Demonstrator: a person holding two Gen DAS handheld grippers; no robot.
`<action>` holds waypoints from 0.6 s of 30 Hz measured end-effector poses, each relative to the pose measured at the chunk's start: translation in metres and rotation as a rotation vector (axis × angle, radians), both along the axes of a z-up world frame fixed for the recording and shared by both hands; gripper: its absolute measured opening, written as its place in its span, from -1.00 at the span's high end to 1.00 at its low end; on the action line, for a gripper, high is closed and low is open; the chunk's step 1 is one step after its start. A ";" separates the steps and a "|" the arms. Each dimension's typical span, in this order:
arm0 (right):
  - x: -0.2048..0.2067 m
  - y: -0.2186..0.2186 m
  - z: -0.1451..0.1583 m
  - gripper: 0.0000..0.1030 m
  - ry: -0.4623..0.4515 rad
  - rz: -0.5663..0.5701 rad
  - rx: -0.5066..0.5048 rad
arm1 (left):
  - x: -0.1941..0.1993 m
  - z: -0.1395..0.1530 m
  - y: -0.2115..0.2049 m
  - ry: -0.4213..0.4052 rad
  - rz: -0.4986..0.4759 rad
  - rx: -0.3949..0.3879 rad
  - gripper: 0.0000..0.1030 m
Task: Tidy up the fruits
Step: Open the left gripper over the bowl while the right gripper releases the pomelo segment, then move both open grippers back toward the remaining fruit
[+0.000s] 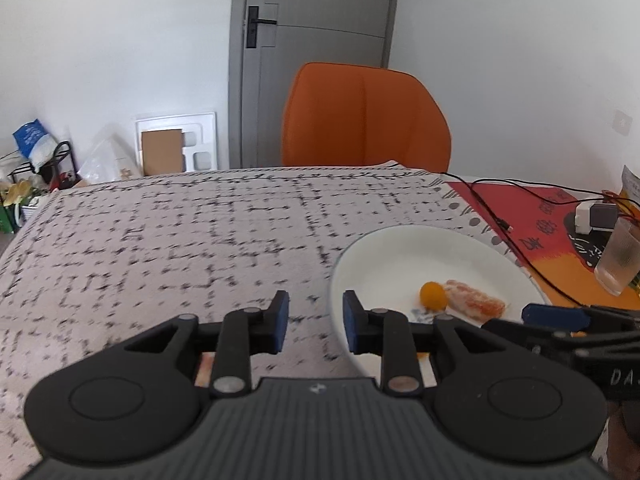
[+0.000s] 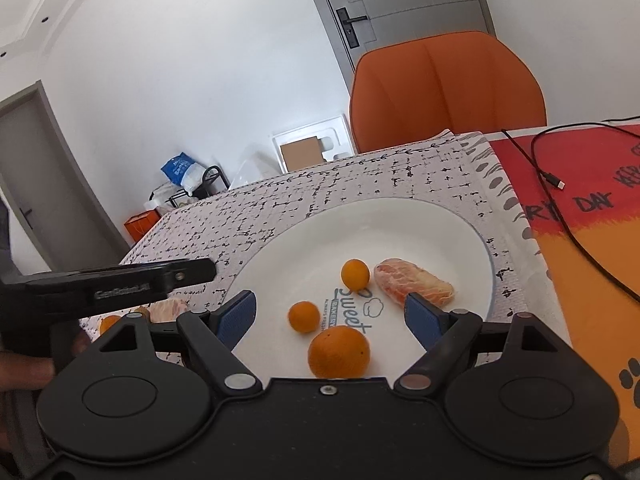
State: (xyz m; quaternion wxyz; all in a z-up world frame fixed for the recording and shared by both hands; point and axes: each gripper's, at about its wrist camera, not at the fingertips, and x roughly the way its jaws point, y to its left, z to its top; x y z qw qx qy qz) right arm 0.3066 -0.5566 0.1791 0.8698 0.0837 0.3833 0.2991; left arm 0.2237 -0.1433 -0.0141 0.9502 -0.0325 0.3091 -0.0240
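A white plate (image 2: 420, 220) lies on the patterned cloth. In the right wrist view it holds an orange (image 2: 339, 352), two small kumquats (image 2: 355, 274) (image 2: 305, 317) and a peeled citrus piece (image 2: 416, 282). My right gripper (image 2: 331, 314) is open and empty, hovering over the plate's near side above the orange. My left gripper (image 1: 315, 322) is open and empty over the plate's left rim (image 1: 334, 280); a kumquat (image 1: 432, 295) and the peeled piece (image 1: 476, 300) show there. Off the plate at left lie another peeled piece (image 2: 170, 309) and a small orange fruit (image 2: 110, 323).
An orange chair (image 1: 366, 116) stands behind the table. A red and orange mat (image 2: 592, 216) with a black cable (image 2: 560, 184) lies to the right. A glass (image 1: 620, 260) and a white charger (image 1: 594, 216) stand at the far right. The left gripper's body (image 2: 108, 284) reaches in from the left.
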 end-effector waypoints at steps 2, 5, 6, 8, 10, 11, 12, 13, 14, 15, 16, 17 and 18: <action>-0.004 0.003 0.002 -0.58 -0.005 -0.006 -0.001 | -0.009 0.002 0.008 0.000 -0.001 0.003 0.22; -0.012 0.009 0.007 -0.61 -0.023 -0.009 -0.010 | -0.022 0.008 0.022 -0.009 0.005 0.011 -0.05; -0.014 0.010 0.008 -0.64 -0.026 -0.013 -0.011 | -0.026 0.010 0.026 -0.015 0.007 0.013 -0.18; -0.018 0.013 0.011 -0.73 -0.030 -0.029 -0.015 | -0.036 0.014 0.035 -0.030 0.013 0.020 -0.36; -0.023 0.017 0.014 -0.77 -0.037 -0.039 -0.018 | -0.045 0.017 0.043 -0.043 0.014 0.027 -0.54; -0.026 0.019 0.016 -0.84 -0.039 -0.044 -0.021 | -0.048 0.018 0.047 -0.048 0.013 0.029 -0.57; -0.028 0.021 0.017 -0.88 -0.040 -0.050 -0.022 | -0.052 0.019 0.051 -0.051 0.015 0.032 -0.62; -0.030 0.022 0.018 -0.96 -0.040 -0.057 -0.023 | -0.056 0.020 0.056 -0.052 0.021 0.036 -0.64; -0.032 0.024 0.019 -1.00 -0.043 -0.064 -0.024 | -0.059 0.020 0.060 -0.052 0.027 0.037 -0.65; -0.034 0.025 0.019 -1.00 -0.044 -0.072 -0.025 | -0.061 0.021 0.063 -0.051 0.033 0.036 -0.66; -0.035 0.026 0.020 -1.00 -0.042 -0.077 -0.028 | -0.064 0.020 0.067 -0.047 0.038 0.031 -0.66; -0.036 0.028 0.020 -1.00 -0.036 -0.078 -0.033 | -0.066 0.021 0.070 -0.046 0.040 0.027 -0.66; -0.037 0.029 0.020 -1.00 -0.032 -0.076 -0.034 | -0.069 0.021 0.074 -0.048 0.042 0.020 -0.66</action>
